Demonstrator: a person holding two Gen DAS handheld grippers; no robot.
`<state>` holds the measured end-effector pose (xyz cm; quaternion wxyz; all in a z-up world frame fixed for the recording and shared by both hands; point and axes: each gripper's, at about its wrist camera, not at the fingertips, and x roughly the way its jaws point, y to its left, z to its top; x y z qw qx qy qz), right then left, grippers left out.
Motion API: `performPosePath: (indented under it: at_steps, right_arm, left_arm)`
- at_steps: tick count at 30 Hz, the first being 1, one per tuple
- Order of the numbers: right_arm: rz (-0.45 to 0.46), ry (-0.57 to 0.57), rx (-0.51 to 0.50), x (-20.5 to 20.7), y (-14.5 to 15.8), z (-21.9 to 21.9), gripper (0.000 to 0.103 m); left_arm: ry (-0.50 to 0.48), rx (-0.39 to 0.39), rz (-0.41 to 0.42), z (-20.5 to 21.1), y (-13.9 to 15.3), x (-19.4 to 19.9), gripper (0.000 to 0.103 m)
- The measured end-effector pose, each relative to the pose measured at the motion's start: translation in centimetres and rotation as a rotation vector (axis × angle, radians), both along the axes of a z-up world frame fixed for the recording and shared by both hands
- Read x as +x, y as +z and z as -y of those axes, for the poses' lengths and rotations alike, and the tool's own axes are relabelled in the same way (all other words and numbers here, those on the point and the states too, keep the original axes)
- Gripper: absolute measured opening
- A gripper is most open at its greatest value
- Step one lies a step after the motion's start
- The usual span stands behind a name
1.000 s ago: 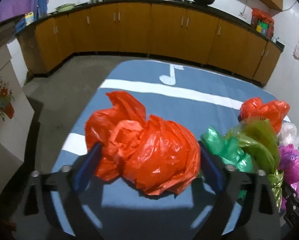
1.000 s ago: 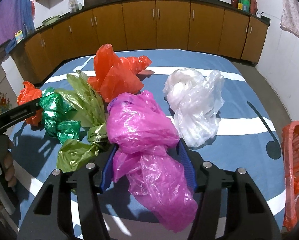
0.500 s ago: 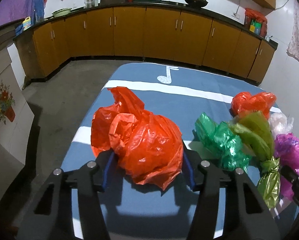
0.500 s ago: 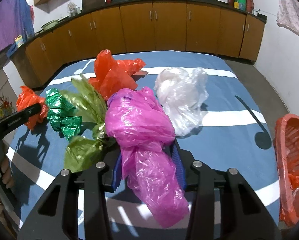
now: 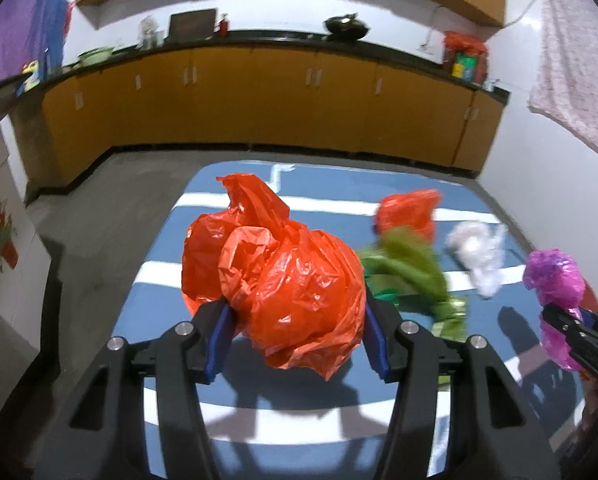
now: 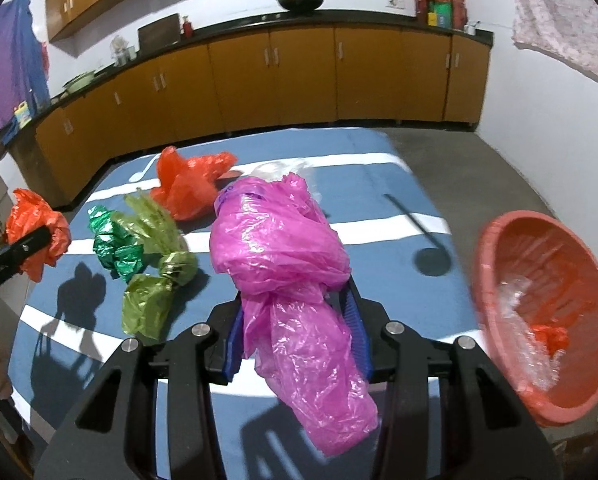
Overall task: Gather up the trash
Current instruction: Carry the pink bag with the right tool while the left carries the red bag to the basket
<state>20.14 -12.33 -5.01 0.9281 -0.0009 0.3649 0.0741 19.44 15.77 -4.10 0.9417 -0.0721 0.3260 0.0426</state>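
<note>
Two bags are in my claws. My left gripper [image 5: 295, 334] is clamped on the big orange bag [image 5: 275, 280], blue pads pressing both its sides, and carries it clear above the blue tablecloth [image 5: 331, 384], where its shadow falls. My right gripper [image 6: 297, 338] is closed on the pink bag [image 6: 283, 248], whose loose tail droops out below the fingers.

Taking the pink bag as my mark in the right wrist view: the red basket [image 6: 495, 344] sits just to its right, at the cloth's edge, with clear plastic and an orange scrap inside. To its left lie the olive-green bag [image 6: 155, 280] and, touching that, the dark green bag [image 6: 115, 246]. Beyond it to the left rests a second orange bag [image 6: 187, 190]. A clear white bag [image 6: 279, 168] peeks out directly behind it.
</note>
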Motion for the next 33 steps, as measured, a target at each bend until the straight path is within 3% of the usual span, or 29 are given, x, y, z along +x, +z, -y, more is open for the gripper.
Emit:
performPosePath:
  at_steps: [13,33]
  right_arm:
    - [0.111,-0.168,-0.042,-4.5,3.7,8.0,0.044]
    - [0.125,-0.421,-0.017,-7.0,3.5,19.2,0.044]
  left_arm:
    - [-0.233,0.008,0.077,10.7,3.7,-2.2,0.054]
    - [-0.519,-0.034,0.061,25.8,3.1,-1.0,0.054]
